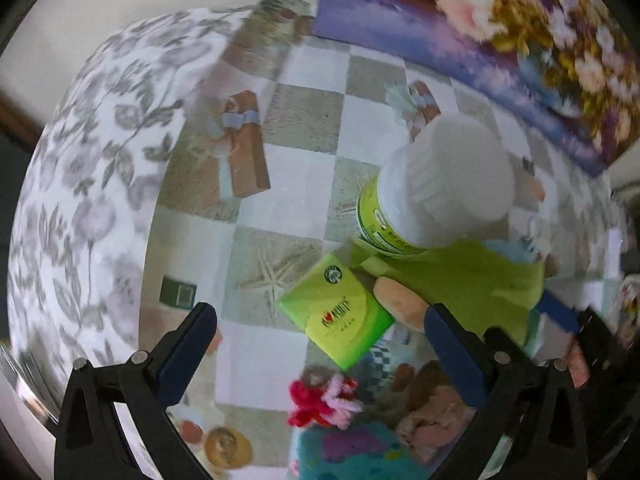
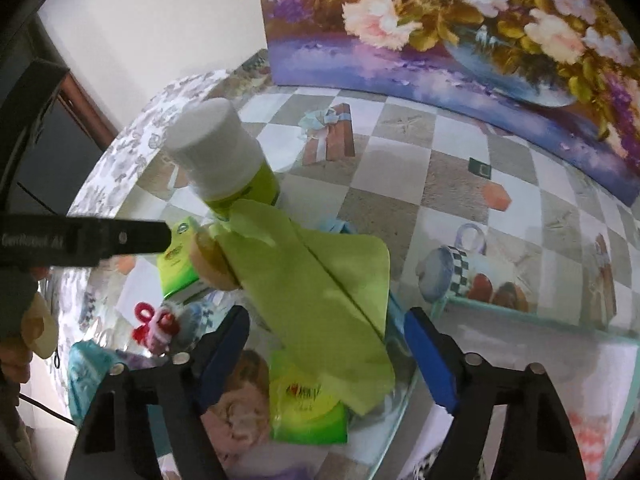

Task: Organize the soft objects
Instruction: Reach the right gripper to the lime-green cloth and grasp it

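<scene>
Green cloth point(image 2: 320, 280) lies folded on the checked tablecloth point(image 2: 420, 168), beside a white-capped green bottle point(image 2: 224, 156) and over a tissue pack point(image 2: 308, 416). Both the left gripper point(image 1: 320, 320) and right gripper point(image 2: 326, 322) hover spread wide, gripping nothing.

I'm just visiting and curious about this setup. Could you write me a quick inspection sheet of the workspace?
Surface: glass-topped table over a checkered printed cloth.
Job's things: green cloth draped over a pile; green tissue pack; red and pink fuzzy toy; tan sponge.
Clutter: white-capped green bottle, standing.
Grippers: left gripper open above the tissue pack; right gripper open, the green cloth between its fingers.
Cables: thin dark cable at the left edge.
Surroundings: flower painting against a white wall.
</scene>
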### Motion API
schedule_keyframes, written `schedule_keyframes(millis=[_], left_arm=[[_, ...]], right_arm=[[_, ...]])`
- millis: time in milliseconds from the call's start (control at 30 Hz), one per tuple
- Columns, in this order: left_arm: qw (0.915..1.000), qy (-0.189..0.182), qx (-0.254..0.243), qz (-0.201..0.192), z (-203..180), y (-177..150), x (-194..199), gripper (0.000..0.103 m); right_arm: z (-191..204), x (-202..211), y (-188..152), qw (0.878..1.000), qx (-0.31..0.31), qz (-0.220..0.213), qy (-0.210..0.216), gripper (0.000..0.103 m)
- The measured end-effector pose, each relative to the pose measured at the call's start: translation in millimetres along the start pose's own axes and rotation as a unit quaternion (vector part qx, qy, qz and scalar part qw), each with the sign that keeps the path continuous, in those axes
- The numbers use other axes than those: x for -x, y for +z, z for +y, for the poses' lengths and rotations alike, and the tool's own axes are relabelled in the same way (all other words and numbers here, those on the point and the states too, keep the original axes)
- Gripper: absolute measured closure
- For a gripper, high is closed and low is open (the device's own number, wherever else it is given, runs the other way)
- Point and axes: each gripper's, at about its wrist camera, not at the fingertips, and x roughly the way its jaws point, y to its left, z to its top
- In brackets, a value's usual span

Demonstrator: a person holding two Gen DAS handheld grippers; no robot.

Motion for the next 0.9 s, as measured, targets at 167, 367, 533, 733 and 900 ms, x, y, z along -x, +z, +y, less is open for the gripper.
schedule_keyframes(millis=[167,367,533,733,900], left_arm=[[0.9994,-0.014,-0.03,0.006,-6,5,-13,0.0],[0.9978,-0.033,-0.057,-0.006,-3,-3,-7,0.0],[0.9965,-0.037,-0.075,-0.006,1,-12,-4,0.0],[0.9935,-0.055,-0.098,-0.017,18,-27,12,0.0],[0.9916,-0.025,-0.127,0.001,15,-27,-1,0.001]], right_arm=[[-1,-19,8,1.0,0.007,0.015,-0.004,0.035],[-8,-30,8,1.0,0.001,0.018,0.005,0.054],[-5,-30,6,1.0,0.003,0.011,0.014,0.07],[-3,-22,4,1.0,0.007,-0.001,0.013,0.078],[-3,-16,2,1.0,0.001,-0.007,0.018,0.08]])
